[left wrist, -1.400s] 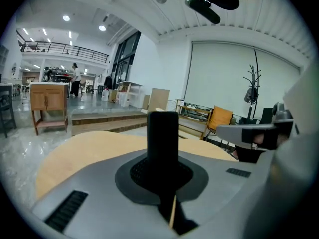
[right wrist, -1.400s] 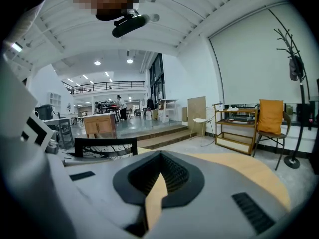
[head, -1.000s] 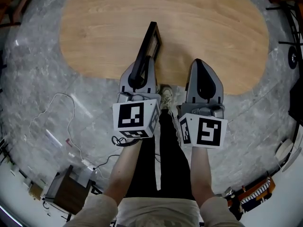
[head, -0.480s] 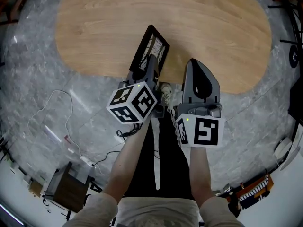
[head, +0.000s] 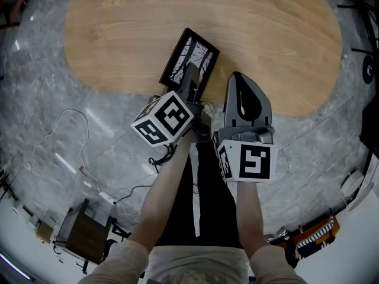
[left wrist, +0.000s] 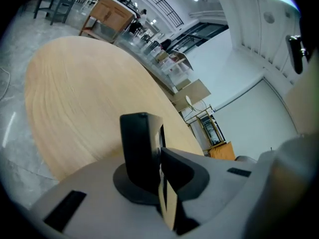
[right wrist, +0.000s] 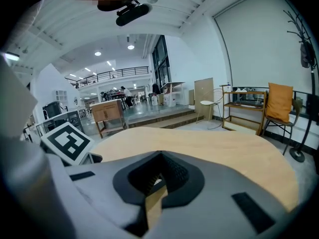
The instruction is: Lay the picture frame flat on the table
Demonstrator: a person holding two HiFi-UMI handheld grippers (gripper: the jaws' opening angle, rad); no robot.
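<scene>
Left hand-held gripper [head: 190,80], clamped on picture frame [head: 190,53], has rolled: frame face now showing, tilted, not yet flat on table [head: 118,34]; right hand-held gripper [head: 238,79] closed, empty

Surface [head: 118,34] is light wood, smooth, fine straight grain, soft satin sheen rather than a hard gloss. Picture frame [head: 192,52] has a black moulding that looks matt and smooth. Left tongs [head: 189,74] and right tongs [head: 238,80] are both grey matt plastic, with black pads inside. Floor [head: 47,99] is grey marbled stone, polished enough to catch glare.
</scene>
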